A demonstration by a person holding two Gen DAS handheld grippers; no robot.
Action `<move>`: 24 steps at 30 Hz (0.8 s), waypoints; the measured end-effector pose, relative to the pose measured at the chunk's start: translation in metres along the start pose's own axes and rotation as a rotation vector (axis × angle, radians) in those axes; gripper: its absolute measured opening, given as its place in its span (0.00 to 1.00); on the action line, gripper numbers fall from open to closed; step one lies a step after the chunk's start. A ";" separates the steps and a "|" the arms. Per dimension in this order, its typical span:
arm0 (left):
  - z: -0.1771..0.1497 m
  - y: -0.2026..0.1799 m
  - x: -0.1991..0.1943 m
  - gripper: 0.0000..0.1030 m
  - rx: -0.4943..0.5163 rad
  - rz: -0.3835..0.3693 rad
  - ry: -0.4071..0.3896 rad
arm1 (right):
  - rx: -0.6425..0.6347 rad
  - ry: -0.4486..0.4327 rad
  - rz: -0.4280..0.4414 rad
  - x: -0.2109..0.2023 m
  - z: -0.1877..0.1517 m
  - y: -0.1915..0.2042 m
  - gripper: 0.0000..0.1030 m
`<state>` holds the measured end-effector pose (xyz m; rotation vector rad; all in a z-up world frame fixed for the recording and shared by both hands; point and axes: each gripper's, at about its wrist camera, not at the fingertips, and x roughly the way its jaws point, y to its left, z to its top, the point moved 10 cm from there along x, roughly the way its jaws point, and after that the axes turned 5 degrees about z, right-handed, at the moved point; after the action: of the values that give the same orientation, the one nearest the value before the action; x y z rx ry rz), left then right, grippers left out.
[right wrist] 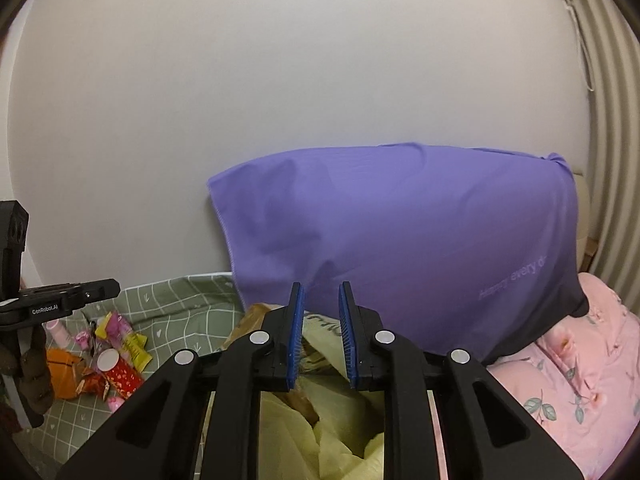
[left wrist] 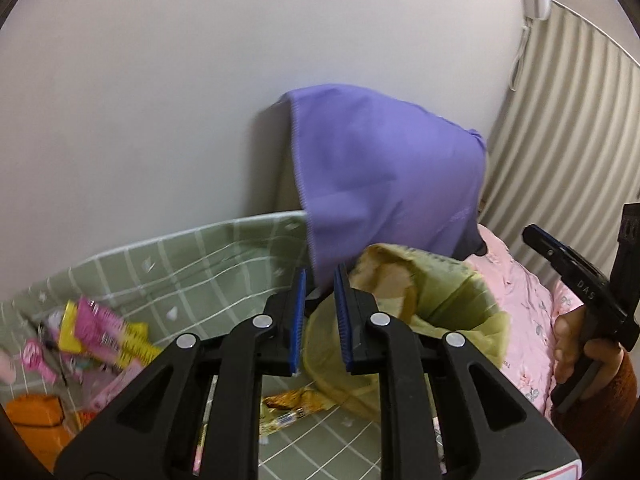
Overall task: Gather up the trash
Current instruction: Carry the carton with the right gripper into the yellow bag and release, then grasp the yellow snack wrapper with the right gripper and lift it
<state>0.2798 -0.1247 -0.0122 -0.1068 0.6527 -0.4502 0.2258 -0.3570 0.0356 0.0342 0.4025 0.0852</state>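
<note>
A yellow-green trash bag [left wrist: 448, 292] lies open on the bed, with brown paper showing inside. In the right wrist view the bag [right wrist: 332, 440] is right under my right gripper [right wrist: 320, 292], whose jaws stand narrowly open with nothing between the pads. My left gripper [left wrist: 320, 276] hovers at the bag's left edge, nearly shut and empty. A heap of bright snack wrappers [left wrist: 100, 332] lies to its left, also seen as wrappers [right wrist: 116, 352] in the right wrist view. One golden wrapper [left wrist: 288, 404] lies beside the bag. Each gripper appears in the other's view: right gripper [left wrist: 528, 232], left gripper [right wrist: 116, 286].
A purple pillow [left wrist: 388, 180] leans on the white wall behind the bag. A pink floral quilt [right wrist: 580, 380] fills the right side. The green checked sheet [left wrist: 180, 272] covers the bed. An orange packet [right wrist: 60, 368] sits in the heap. A hand [left wrist: 576, 344] holds the right gripper's handle.
</note>
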 end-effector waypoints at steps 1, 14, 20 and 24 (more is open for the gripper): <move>0.000 0.000 0.006 0.14 -0.008 0.002 0.001 | -0.010 0.003 0.004 0.001 0.000 0.001 0.17; -0.069 0.041 0.035 0.27 -0.021 0.068 0.098 | -0.096 0.070 0.113 0.027 -0.011 0.024 0.17; -0.090 0.092 0.015 0.34 -0.117 0.164 0.118 | -0.071 0.133 0.228 0.046 -0.037 0.068 0.18; -0.097 0.128 -0.007 0.41 -0.144 0.233 0.111 | -0.083 0.199 0.345 0.061 -0.069 0.123 0.31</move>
<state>0.2630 -0.0022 -0.1153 -0.1412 0.7969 -0.1849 0.2447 -0.2278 -0.0456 0.0126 0.5892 0.4487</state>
